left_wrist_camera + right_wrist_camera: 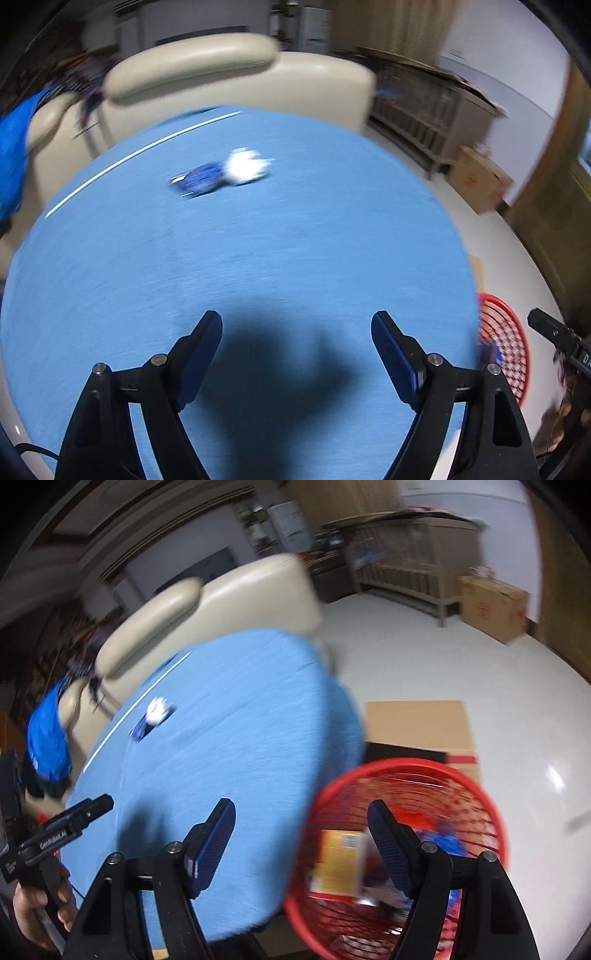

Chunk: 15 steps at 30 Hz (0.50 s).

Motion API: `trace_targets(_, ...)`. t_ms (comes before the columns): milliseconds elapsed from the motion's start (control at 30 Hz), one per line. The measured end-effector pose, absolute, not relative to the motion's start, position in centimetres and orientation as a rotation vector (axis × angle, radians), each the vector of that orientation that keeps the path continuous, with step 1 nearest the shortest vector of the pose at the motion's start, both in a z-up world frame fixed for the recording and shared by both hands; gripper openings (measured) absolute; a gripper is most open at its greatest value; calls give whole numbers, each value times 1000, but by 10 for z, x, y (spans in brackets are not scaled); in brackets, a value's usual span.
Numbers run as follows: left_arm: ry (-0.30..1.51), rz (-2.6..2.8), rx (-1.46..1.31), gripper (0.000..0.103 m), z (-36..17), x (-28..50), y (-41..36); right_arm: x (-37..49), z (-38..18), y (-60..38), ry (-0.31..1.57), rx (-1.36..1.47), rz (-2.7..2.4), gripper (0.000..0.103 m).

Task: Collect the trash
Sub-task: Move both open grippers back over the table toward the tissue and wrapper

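Note:
A crumpled white tissue [245, 166] and a blue wrapper [199, 179] lie together on the far part of the round blue table [258, 258]. They also show small in the right wrist view, tissue [158, 709] and wrapper [139, 731]. My left gripper [297, 328] is open and empty above the table's near part. My right gripper [301, 816] is open and empty, over the rim of a red mesh basket [476, 786] on the floor, which holds an orange packet [340, 860] and blue wrappers [447, 838].
A beige padded chair [236, 77] stands behind the table. A flat cardboard sheet [417, 723] lies on the pale floor beside the basket. A wooden cabinet [410, 561] and a cardboard box [491, 605] stand by the far wall. The frames are motion-blurred.

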<state>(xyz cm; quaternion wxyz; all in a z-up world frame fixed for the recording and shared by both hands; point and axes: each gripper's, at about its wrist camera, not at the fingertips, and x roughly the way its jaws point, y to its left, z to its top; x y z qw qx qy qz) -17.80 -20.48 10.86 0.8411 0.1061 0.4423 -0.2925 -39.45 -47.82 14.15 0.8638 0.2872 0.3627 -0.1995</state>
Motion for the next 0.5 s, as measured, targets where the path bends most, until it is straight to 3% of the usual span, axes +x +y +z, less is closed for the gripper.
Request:
trace_targets(233,972,-483,117,83,98,-131,-130,-287,143,-435,831,492,-299,77)
trace_targets(500,1019,-435,40,83,86,-100,-86,-134,138,-419,873,644,-218,77)
